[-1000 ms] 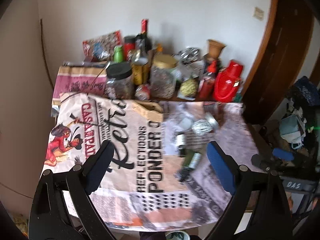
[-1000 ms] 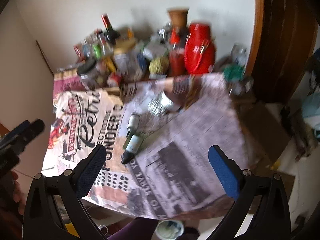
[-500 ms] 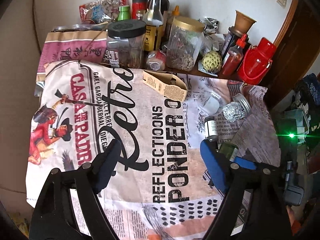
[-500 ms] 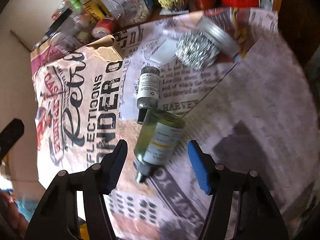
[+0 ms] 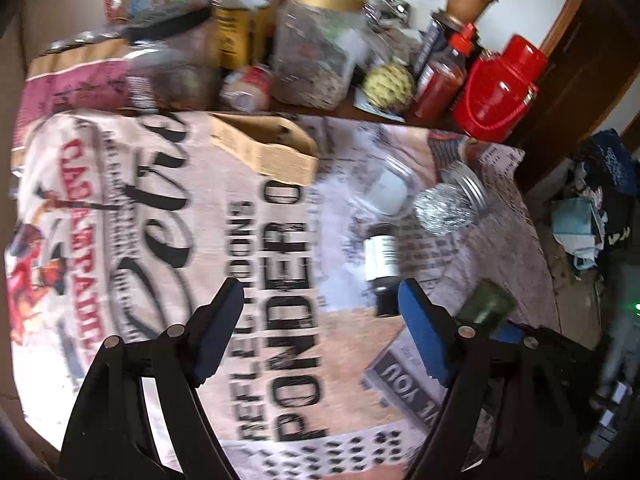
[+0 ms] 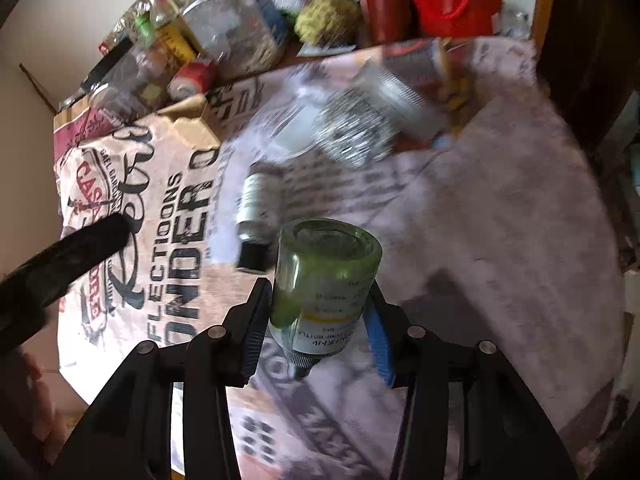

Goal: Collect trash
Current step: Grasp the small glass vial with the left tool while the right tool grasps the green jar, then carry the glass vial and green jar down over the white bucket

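A green glass bottle [image 6: 324,264] with a white label sits between the pads of my right gripper [image 6: 318,300], base toward the camera, neck down. The jaws are closing and both pads touch its sides. In the left wrist view the same green bottle [image 5: 486,304] shows at the right, beyond my left gripper [image 5: 320,296]. That gripper hangs low over the printed cloth [image 5: 160,220], its jaws closing slightly with nothing between them. A small grey bottle [image 5: 380,252] with a black cap lies just past its right fingertip. A crumpled foil ball [image 5: 444,208] and a torn cardboard box [image 5: 264,148] lie farther back.
Jars, sauce bottles, a can and a red container [image 5: 500,88] crowd the table's far edge against the wall. A clear lidded jar [image 5: 388,188] lies by the foil ball. A dark wooden door frame [image 5: 568,52] and piled clutter stand off to the right.
Both grippers dropped closer to the cloth. The right jaws narrowed around the green bottle, which now stands tipped up between the pads instead of lying flat. The left jaws narrowed a little.
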`<action>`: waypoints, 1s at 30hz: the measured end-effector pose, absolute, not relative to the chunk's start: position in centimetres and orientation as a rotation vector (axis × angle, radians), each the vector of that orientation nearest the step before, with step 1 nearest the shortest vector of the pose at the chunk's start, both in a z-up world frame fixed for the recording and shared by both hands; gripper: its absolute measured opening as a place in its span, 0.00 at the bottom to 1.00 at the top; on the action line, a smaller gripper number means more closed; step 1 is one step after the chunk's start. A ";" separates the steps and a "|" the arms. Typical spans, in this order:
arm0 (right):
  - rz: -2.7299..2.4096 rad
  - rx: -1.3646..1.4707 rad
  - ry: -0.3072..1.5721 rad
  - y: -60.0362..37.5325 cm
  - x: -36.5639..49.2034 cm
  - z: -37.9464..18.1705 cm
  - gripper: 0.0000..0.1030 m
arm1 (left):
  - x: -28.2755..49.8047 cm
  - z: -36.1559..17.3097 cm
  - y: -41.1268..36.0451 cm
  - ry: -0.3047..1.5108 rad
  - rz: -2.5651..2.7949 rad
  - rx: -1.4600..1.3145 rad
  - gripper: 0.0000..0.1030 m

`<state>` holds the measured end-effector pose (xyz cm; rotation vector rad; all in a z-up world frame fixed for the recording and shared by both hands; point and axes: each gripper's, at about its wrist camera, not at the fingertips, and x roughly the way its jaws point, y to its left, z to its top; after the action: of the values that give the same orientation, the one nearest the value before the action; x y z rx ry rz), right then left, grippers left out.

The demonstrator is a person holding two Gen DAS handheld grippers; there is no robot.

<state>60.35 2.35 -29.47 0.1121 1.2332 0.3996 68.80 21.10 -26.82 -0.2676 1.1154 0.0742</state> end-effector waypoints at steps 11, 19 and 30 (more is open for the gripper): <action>0.228 0.081 1.110 -5.4 60.3 -25.4 0.40 | 73.9 -31.5 16.8 1.207 0.016 -0.246 0.39; 0.178 0.131 1.075 -8.4 59.6 -23.3 0.39 | 75.0 -33.5 15.2 1.236 0.065 -0.157 0.29; 0.222 0.135 0.997 -11.5 57.1 -19.7 0.39 | 70.5 -28.0 14.0 1.151 0.059 -0.190 0.27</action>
<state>57.06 -11.49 -19.70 0.1354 0.9970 0.2218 70.47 14.03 -27.96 -0.1898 1.1509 0.0590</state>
